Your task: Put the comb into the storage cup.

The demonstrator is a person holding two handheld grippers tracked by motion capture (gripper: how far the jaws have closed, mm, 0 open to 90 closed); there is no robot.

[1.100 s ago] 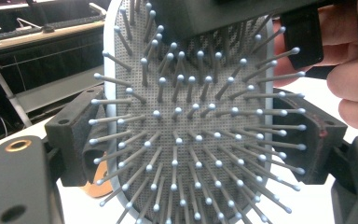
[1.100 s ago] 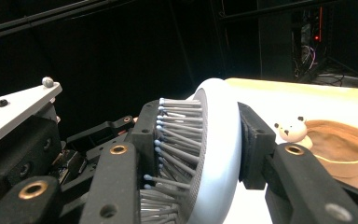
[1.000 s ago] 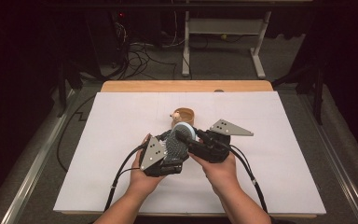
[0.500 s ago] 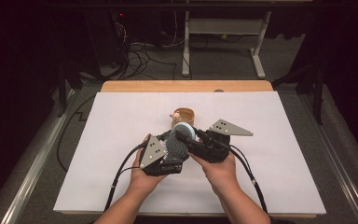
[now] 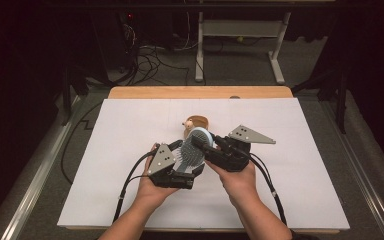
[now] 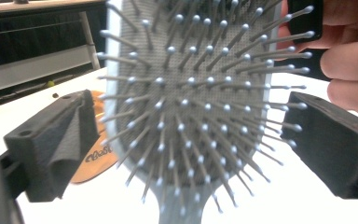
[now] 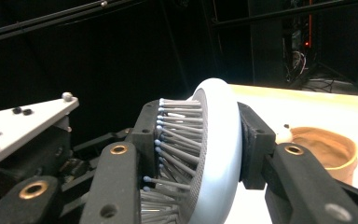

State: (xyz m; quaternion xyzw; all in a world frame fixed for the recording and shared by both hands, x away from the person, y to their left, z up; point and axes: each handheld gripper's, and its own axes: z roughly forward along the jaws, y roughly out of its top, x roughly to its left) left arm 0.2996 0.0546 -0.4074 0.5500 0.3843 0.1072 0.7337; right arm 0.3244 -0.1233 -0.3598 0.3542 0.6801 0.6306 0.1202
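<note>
Holding the pale blue paddle hairbrush with grey ball-tipped bristles (image 5: 194,152) above the middle of the white table (image 5: 105,190), the right gripper (image 7: 198,154) is clenched on its head, bristles and back between the jaws. The left gripper (image 6: 186,144) is released, its jaws standing apart beside the brush. The handover looks half done. Farther, toward the far edge, the small round wooden bowl (image 5: 199,121) seems empty, though I cannot see its inside fully.
</note>
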